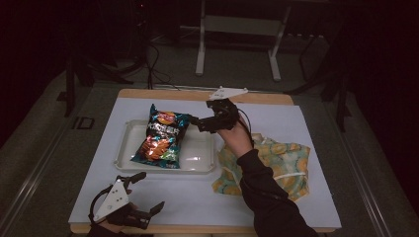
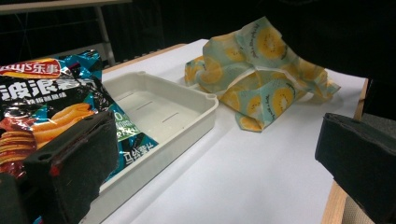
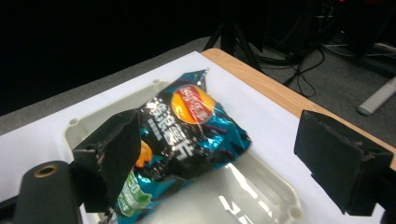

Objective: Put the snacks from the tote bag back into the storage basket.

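A dark blue bag of crisps (image 1: 162, 137) lies in a cream tray (image 1: 200, 159) on the white table top. It leans over the tray's left and far rim. My right gripper (image 1: 199, 123) hovers just right of the bag's top corner, open, with nothing between its jaws. In the right gripper view the bag (image 3: 187, 126) lies beyond the spread jaws (image 3: 233, 149), inside the tray (image 3: 266, 186). My left gripper (image 1: 148, 192) rests near the table's front left edge, open and empty. In the left gripper view (image 2: 210, 154) it looks at the bag (image 2: 42, 102) and the tray (image 2: 163, 109).
A crumpled cloth bag with a kiwi print (image 1: 284, 163) lies right of the tray, partly under the person's right forearm; it is also in the left gripper view (image 2: 261, 70). The wooden table edge (image 1: 197, 94) runs along the back. A metal stand (image 1: 237, 29) is on the floor beyond.
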`<state>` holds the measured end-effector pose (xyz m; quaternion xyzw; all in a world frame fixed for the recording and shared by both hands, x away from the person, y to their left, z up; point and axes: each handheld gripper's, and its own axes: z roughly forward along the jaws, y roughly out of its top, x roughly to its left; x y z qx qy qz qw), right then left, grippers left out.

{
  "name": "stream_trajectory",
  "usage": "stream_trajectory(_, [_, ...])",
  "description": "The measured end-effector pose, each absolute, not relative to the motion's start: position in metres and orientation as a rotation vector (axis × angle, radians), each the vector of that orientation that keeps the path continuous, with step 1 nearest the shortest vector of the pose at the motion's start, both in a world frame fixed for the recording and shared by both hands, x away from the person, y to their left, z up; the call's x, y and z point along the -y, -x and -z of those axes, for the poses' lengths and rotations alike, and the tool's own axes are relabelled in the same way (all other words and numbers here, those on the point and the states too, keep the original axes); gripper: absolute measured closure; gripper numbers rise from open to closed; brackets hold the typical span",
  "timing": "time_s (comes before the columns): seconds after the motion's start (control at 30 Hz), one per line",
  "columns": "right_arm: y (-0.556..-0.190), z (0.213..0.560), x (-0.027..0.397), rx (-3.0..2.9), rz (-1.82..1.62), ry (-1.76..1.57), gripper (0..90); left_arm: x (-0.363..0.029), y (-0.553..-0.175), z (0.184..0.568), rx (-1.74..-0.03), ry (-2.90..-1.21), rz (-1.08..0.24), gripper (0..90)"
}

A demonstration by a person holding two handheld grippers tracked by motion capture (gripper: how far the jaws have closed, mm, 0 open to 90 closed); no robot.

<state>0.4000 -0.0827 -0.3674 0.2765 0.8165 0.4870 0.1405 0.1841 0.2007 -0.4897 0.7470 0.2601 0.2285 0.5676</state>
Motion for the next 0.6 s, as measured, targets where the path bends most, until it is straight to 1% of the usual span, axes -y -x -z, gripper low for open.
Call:
stream_trajectory(0.57, [-0.388, 0.366, 0.149, -2.278, -1.329, -0.894, 14.9, -0.199, -0.185, 0.491, -0.61, -1.766, -0.528, 0.1])
stream_trajectory(0.6, [-0.385, 0.364, 0.16, -2.256, -1.333, -0.91, 15.0, -0.199, -0.185, 0.491, -0.609, -1.767, -0.526, 0.1])
